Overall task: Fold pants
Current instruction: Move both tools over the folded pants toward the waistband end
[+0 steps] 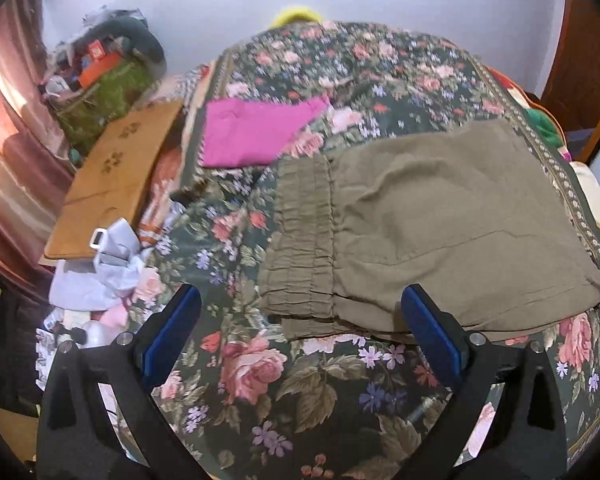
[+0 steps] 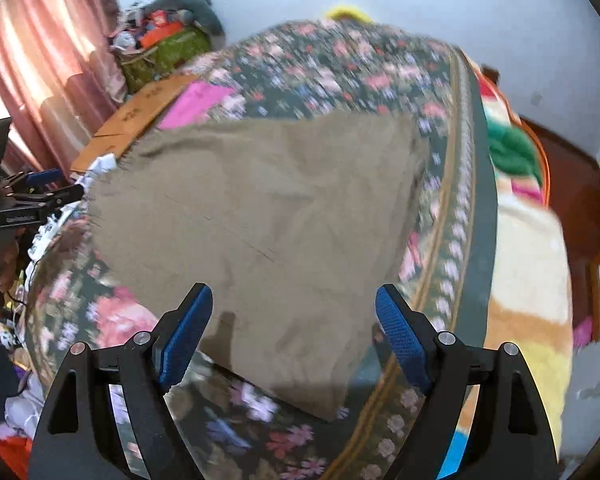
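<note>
Olive-brown pants (image 1: pixel 432 232) lie folded flat on the floral bedspread (image 1: pixel 284 380), the gathered elastic waistband (image 1: pixel 300 240) at their left end. My left gripper (image 1: pixel 300 320) is open and empty, hovering at the pants' near edge by the waistband. In the right wrist view the pants (image 2: pixel 268 220) fill the middle, blurred. My right gripper (image 2: pixel 294 320) is open and empty, just above the pants' near corner. The left gripper (image 2: pixel 40 192) shows at the far left of that view.
A folded magenta garment (image 1: pixel 256 132) lies farther back on the bedspread. A cardboard sheet (image 1: pixel 116 176) and crumpled white cloth (image 1: pixel 108 264) lie on the left. A cluttered basket (image 1: pixel 104 92) stands by the curtain. Blankets (image 2: pixel 536 272) lie past the bed's right edge.
</note>
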Available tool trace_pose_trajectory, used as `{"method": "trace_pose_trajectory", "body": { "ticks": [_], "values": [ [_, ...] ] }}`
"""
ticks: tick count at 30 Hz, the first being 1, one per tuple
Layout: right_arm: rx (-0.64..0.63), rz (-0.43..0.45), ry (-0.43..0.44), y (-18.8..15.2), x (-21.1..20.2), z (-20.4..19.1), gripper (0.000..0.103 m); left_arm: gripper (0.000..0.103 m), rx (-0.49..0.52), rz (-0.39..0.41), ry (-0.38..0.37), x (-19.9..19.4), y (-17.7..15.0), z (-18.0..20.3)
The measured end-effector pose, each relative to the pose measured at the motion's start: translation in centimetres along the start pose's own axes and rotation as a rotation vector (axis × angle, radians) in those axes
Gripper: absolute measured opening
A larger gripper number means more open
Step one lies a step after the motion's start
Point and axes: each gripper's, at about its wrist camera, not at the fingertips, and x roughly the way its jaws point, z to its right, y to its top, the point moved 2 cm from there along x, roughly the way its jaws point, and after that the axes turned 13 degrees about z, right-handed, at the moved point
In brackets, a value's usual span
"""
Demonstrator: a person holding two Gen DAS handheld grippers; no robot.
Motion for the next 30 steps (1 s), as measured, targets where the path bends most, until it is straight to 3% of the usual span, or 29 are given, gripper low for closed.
{"method": "trace_pose_trajectory", "body": {
  "ticks": [3,8,18,23,30],
  "values": [
    [-0.047,0.063,0.027,1.6,-0.4,-1.7,0.081,0.101,-0.026,0.001,-0.016,-0.4,0.2,-0.2],
    [-0.078,0.119,0.063,3.0,0.6,-4.0,0.081,0.101,-0.136,-0.06,-0.106,0.1,-0.6,-0.3],
    [-0.114,-0.012,0.081,0.6,5.8,-5.7,0.081,0.101,-0.193,-0.156,-0.23,0.9,-3.0,1.3],
    [-0.052,-0.021,0.109,0.2,5.7,-5.2,0.081,0.101,-0.258,-0.201,-0.32,2.0,-3.3,1.7],
    [-0.033,0.004,0.122,-0.4,5.6,-5.2,0.081,0.102,-0.36,-0.236,-0.369,3.8,-2.9,1.7]
  ]
}}
